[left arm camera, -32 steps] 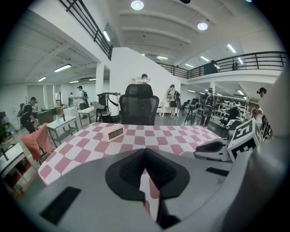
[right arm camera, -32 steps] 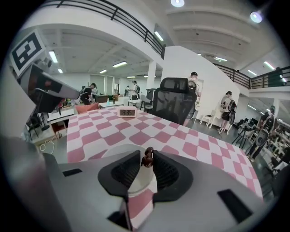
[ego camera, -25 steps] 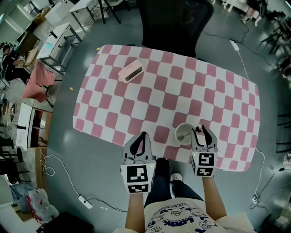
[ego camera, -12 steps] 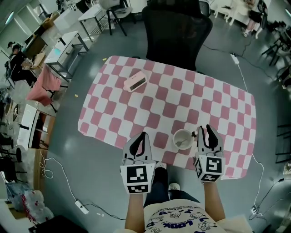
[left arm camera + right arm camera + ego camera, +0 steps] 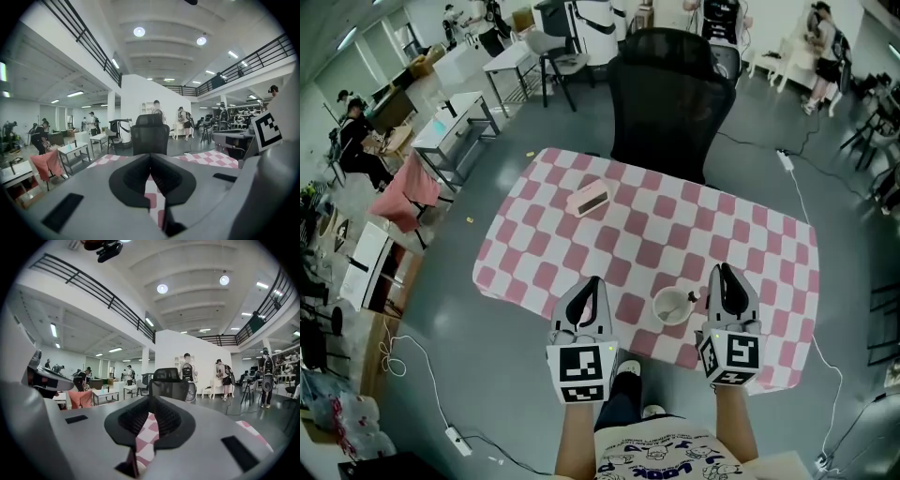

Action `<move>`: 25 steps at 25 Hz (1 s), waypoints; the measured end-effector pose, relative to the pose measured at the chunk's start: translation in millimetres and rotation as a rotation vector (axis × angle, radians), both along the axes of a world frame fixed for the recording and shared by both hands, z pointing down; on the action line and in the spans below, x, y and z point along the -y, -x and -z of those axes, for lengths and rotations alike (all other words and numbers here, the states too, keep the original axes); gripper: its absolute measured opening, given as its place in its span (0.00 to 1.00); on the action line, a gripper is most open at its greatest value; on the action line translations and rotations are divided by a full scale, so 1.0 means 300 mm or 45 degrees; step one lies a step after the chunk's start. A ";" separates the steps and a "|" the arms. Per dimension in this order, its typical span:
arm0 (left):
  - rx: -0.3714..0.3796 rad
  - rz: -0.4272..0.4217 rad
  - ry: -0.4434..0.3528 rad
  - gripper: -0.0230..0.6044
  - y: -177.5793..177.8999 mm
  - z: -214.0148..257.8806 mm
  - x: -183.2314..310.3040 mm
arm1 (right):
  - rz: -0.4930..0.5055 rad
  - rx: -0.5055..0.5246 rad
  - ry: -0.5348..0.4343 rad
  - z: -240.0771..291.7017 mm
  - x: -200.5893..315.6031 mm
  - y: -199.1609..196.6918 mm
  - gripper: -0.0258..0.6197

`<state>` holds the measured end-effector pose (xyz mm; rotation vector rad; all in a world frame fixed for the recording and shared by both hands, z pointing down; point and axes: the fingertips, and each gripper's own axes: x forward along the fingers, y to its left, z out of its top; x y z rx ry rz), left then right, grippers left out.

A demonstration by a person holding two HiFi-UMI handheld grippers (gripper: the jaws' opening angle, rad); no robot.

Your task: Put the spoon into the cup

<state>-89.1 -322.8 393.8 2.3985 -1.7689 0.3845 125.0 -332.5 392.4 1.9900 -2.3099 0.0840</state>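
Observation:
A white cup [image 5: 673, 306] stands on the pink-and-white checked table [image 5: 581, 248] near its front edge, and the metal spoon [image 5: 682, 303] lies inside it. My right gripper [image 5: 722, 271] hangs just right of the cup, lifted off the table. Its jaws are closing, with the tips almost together and nothing between them [image 5: 149, 399]. My left gripper [image 5: 591, 282] is to the left of the cup at the table's front edge, shut and empty [image 5: 150, 155]. Both point nearly level across the table toward the chair.
A pink box [image 5: 589, 199] lies on the far left part of the cloth. A black office chair [image 5: 664, 94] stands behind the table. Desks, a pink-draped bench [image 5: 398, 192] and people fill the room at left and back. Cables trail over the grey floor.
Both grippers have risen off the table. The right one stood open beside the cup and its jaws have come together. The spoon stays in the cup.

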 end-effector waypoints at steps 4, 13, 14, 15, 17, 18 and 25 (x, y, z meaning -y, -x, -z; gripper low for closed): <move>0.000 0.022 -0.053 0.06 0.003 0.063 -0.028 | 0.020 0.017 -0.043 0.063 -0.025 0.008 0.10; -0.014 0.052 -0.135 0.06 0.002 0.159 -0.080 | 0.051 0.036 -0.118 0.161 -0.074 0.014 0.08; -0.016 0.055 -0.142 0.06 0.002 0.167 -0.083 | 0.054 0.037 -0.125 0.170 -0.076 0.016 0.07; -0.017 0.056 -0.148 0.06 0.002 0.174 -0.086 | 0.056 0.038 -0.132 0.179 -0.078 0.017 0.07; -0.019 0.059 -0.162 0.06 0.000 0.187 -0.091 | 0.063 0.040 -0.145 0.194 -0.083 0.019 0.07; -0.021 0.060 -0.168 0.06 -0.001 0.193 -0.093 | 0.067 0.039 -0.150 0.200 -0.085 0.021 0.06; -0.029 0.066 -0.192 0.06 -0.005 0.221 -0.103 | 0.084 0.041 -0.162 0.221 -0.096 0.026 0.06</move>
